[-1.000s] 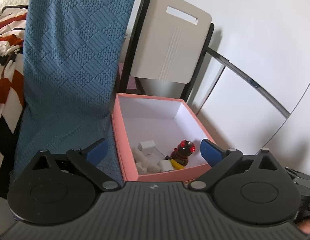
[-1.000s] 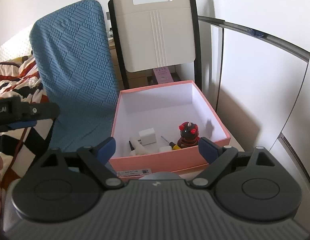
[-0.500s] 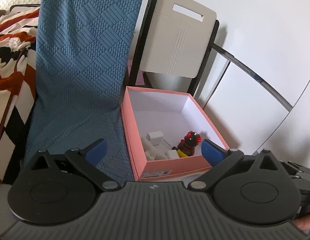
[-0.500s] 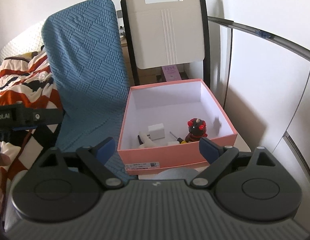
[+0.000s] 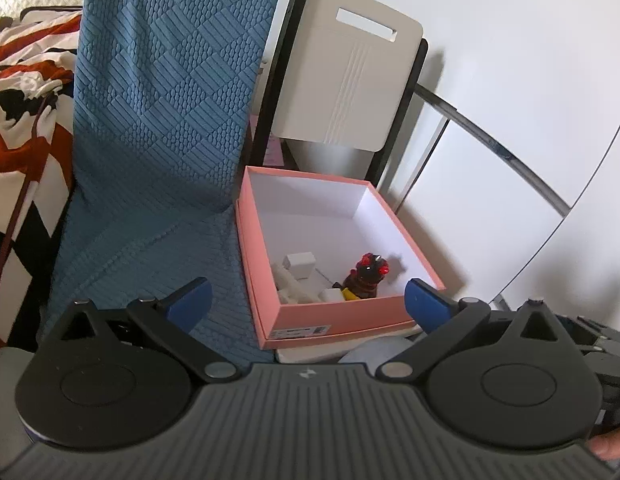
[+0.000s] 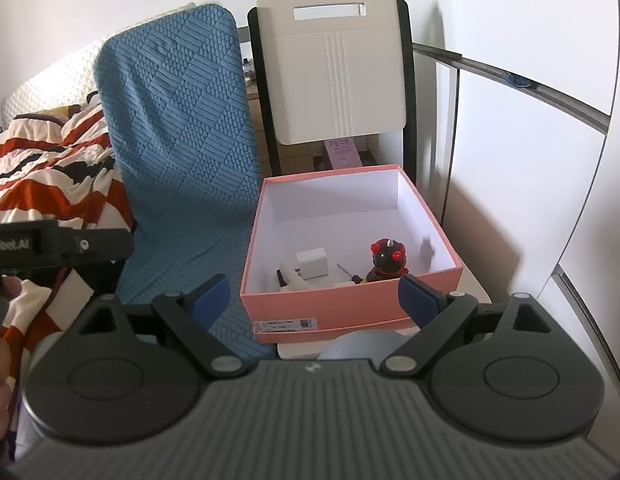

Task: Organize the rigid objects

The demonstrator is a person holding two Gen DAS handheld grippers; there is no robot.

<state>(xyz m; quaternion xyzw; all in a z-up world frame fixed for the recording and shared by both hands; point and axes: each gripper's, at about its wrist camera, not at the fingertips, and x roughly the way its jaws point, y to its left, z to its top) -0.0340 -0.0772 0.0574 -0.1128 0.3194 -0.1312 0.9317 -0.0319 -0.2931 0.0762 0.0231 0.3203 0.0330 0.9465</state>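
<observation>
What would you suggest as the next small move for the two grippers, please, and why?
Probably ease both back from the pink box. The left gripper and right gripper are open and empty, and the figurine, white cube and other small pieces already lie inside.

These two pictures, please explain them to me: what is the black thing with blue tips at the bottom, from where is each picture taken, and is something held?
No robot is here. A person carries two hand-held grippers, each with a camera that looks forward along its two fingers. The black body with blue tips is the gripper itself.

One picture is from the left gripper, the other from the right gripper. Both stand open and hold nothing.

Ahead is an open pink box. Inside lie a dark figure with red eyes, a white cube, a small screwdriver and some white pieces. Beside the box is a blue chair, behind it a white chair, and to the left a striped blanket.
</observation>
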